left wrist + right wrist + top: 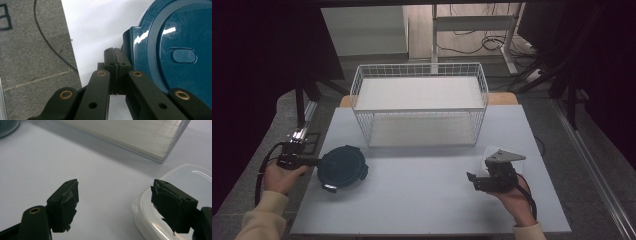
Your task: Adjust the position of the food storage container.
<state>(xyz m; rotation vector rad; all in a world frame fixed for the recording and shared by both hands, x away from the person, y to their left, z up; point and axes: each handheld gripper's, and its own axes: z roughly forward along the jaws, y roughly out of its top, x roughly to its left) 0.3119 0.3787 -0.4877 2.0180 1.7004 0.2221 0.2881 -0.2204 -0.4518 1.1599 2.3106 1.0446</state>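
Lid (343, 167), dark blue and round, lies on the table (422, 200) at eight o'clock; the left gripper (115, 53), jaws pressed together, pinches its side tab. The right gripper (473, 180) is spread beside a clear container (175, 195). Probably best to lift slowly, keeping the lid level.

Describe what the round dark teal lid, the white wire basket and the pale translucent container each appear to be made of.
The round dark teal lid looks like glossy hard plastic: bright highlights, moulded tab. The white wire basket appears to be coated metal wire, judging by its thin welded grid; the coating is a guess. The pale translucent container seems smooth, shiny plastic, with a soft milky sheen.
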